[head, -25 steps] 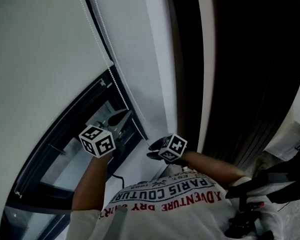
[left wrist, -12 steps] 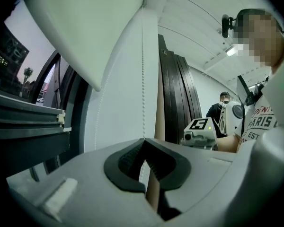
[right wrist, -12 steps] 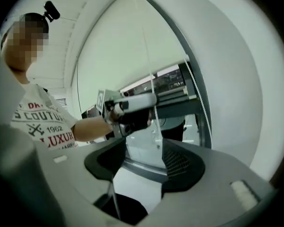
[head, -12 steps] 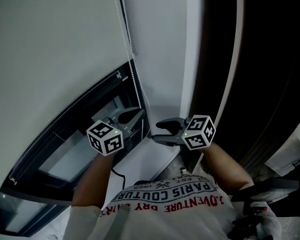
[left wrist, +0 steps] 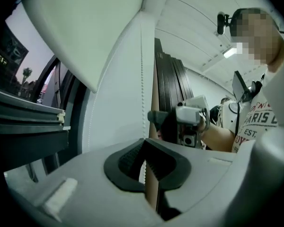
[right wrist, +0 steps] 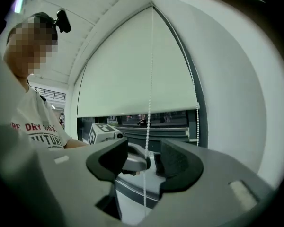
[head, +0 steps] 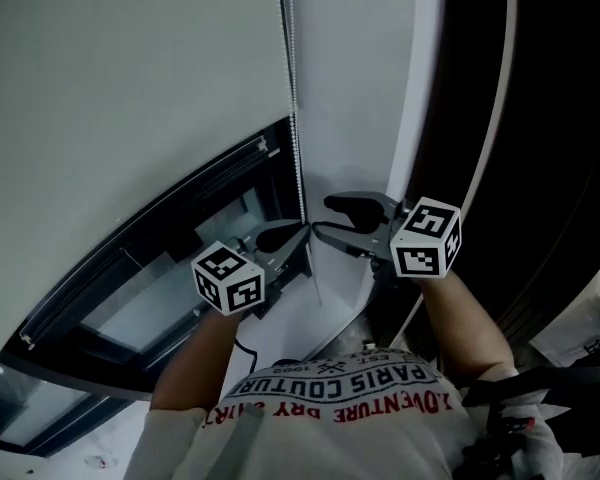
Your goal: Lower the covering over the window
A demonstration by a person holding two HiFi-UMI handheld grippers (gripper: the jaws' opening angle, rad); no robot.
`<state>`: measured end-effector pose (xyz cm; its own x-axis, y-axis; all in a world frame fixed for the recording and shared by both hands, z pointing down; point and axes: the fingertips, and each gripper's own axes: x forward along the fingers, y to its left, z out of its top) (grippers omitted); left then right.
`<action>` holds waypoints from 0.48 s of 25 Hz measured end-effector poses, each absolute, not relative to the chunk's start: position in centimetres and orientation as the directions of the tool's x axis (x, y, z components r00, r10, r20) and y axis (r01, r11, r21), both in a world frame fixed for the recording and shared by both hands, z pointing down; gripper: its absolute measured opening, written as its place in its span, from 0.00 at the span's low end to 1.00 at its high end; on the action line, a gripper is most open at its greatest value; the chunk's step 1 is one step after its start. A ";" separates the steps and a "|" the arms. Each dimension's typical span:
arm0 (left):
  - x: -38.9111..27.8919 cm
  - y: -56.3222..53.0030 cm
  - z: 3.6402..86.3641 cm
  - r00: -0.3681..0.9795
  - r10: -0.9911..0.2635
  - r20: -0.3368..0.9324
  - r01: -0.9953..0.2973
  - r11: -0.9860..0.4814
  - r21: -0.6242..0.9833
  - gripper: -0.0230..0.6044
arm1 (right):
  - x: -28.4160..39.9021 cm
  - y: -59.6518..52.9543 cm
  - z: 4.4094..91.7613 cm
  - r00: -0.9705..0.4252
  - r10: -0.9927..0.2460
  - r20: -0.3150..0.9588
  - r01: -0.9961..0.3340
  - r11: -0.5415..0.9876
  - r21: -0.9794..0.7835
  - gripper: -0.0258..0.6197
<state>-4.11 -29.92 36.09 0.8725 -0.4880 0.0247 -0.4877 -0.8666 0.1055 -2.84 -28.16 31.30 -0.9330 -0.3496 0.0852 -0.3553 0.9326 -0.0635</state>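
Note:
The white roller blind (head: 130,88) covers the upper part of the window; its bottom edge hangs above the dark window frame (head: 180,218). A white bead chain (head: 292,118) hangs down the blind's right side. My left gripper (head: 285,238) is shut on this bead chain (left wrist: 142,93), which runs down into the closed jaws of the left gripper (left wrist: 144,157). My right gripper (head: 332,220) sits just right of it at about the same height. In the right gripper view the bead chain (right wrist: 149,79) passes between the jaws of the right gripper (right wrist: 149,160), which are closing without pressing on it.
A white wall strip (head: 350,88) stands right of the chain, with a dark panel (head: 540,118) beyond it. A second strand of the chain (right wrist: 197,122) hangs by the frame. The person's white printed shirt (head: 330,388) fills the bottom of the head view.
The right gripper has risen from near the body to the chain and its jaws have spread around it. The left gripper has kept its hold on the chain.

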 end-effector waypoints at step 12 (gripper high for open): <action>-1.3 -28.7 44.5 0.870 -0.455 0.192 -0.486 -0.858 0.169 0.05 | -3.6 -30.3 25.9 -0.943 -0.331 0.042 -0.331 0.943 0.008 0.31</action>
